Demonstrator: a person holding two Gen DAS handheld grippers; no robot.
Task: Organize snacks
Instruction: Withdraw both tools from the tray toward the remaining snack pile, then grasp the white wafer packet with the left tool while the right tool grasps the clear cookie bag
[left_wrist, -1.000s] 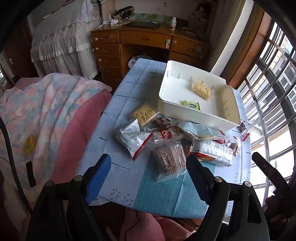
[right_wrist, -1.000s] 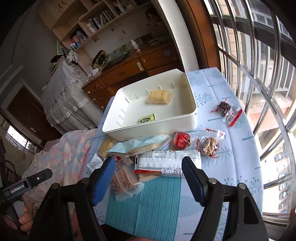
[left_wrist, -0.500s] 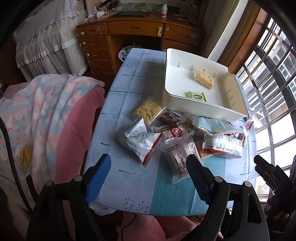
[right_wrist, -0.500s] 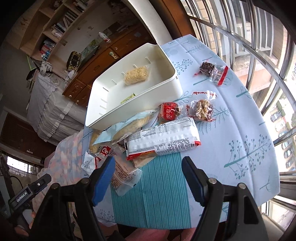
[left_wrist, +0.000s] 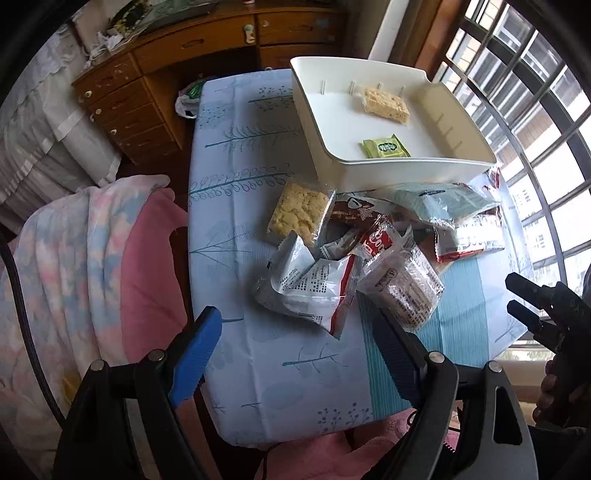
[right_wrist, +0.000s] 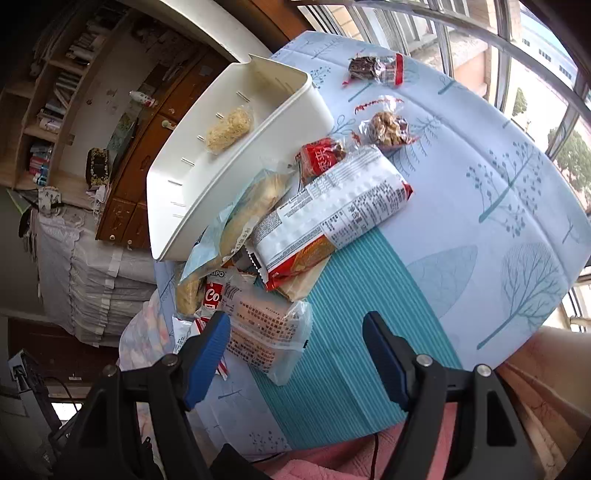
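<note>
A white bin (left_wrist: 332, 162) stands at the far side of the table and holds a rice-crisp bar (left_wrist: 386, 103) and a small green packet (left_wrist: 386, 146); it also shows in the right wrist view (right_wrist: 207, 192). Several snack packs lie heaped before it: a white-and-red pouch (left_wrist: 310, 288), a clear cracker pack (left_wrist: 406, 288), a yellow crisp bar (left_wrist: 299, 214), a long white biscuit pack (right_wrist: 332, 218). My left gripper (left_wrist: 295, 343) is open and empty above the near pouch. My right gripper (right_wrist: 295, 343) is open and empty above the clear cracker pack (right_wrist: 266, 332).
The table wears a pale blue tree-print cloth (right_wrist: 498, 221). Two small nut and date packets (right_wrist: 388, 129) lie near the window side. A pink blanket-covered seat (left_wrist: 92, 258) is left of the table. A wooden desk (left_wrist: 184, 51) stands behind, window bars (left_wrist: 535, 110) on the right.
Both grippers have come lower and closer over the snack heap and tilted. The snacks and the bin have not moved. Both jaws stay open.
</note>
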